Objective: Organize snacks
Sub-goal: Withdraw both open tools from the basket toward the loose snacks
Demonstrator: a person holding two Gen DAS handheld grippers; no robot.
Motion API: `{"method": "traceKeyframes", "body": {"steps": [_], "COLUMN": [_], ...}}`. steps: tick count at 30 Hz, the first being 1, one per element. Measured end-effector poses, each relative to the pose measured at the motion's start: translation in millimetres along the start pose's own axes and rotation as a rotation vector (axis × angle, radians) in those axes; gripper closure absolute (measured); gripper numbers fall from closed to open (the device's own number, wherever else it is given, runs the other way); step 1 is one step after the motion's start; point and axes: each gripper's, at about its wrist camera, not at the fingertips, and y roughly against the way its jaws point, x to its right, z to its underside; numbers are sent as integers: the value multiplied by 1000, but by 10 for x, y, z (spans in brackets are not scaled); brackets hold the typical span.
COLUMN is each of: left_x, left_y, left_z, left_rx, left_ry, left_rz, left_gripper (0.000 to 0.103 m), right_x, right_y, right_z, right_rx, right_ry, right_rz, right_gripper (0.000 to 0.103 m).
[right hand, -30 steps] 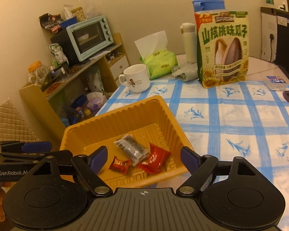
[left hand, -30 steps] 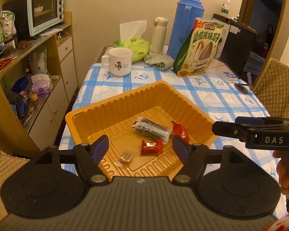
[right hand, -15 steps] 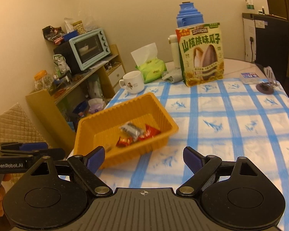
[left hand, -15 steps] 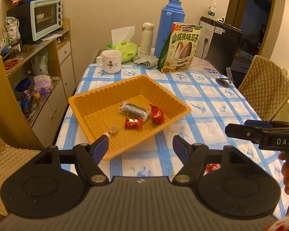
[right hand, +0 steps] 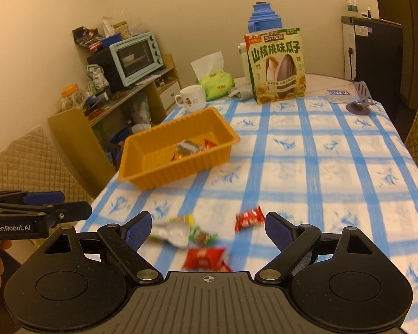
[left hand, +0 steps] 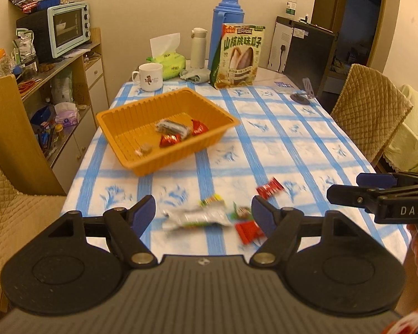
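Observation:
An orange tray (left hand: pixel 119 117) (right hand: pixel 142 172) sits on the left part of the blue-checked table and holds several wrapped snacks, among them a red candy (left hand: pixel 169 140). Near the front edge lie loose snacks: a silver packet (left hand: pixel 197 217) (right hand: pixel 172 231), a small green-wrapped sweet (right hand: pixel 202 236), a red candy (left hand: pixel 269 188) (right hand: pixel 249 218) and a red packet (left hand: pixel 248 231) (right hand: pixel 204 257). My left gripper (left hand: pixel 203 211) hovers open above the silver packet. My right gripper (right hand: pixel 207 229) is open above the same pile. Neither holds anything.
At the table's far end stand a white mug (left hand: pixel 150 76), a tissue pack (left hand: pixel 170 61), a white bottle (left hand: pixel 199 44), a blue thermos (left hand: pixel 225 27) and a sunflower-seed bag (left hand: pixel 238 55). Shelves with an oven (left hand: pixel 67 27) line the left; a quilted chair (left hand: pixel 367 111) stands right.
Both grippers have pulled back from over the orange tray toward the table's front edge. The loose snacks near that edge have come into view beneath them. Both stay open.

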Motion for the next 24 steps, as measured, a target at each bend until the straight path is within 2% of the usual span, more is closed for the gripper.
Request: {"method": "traceKeyframes", "body": {"steps": [13,24], "left_x": [508,703], "left_y": [471,651], "left_z": [549,821], "left_rx": [-12,-35], "left_ry": [27,29], "left_rz": [-26,-53], "left_gripper": [29,29], "right_x": [146,237], "right_y": [621,806], "right_z": [552,830], "right_rx": [-40,-82], "right_ry": [38,76], "right_rz": [-27,-42], "right_gripper": [15,15]}}
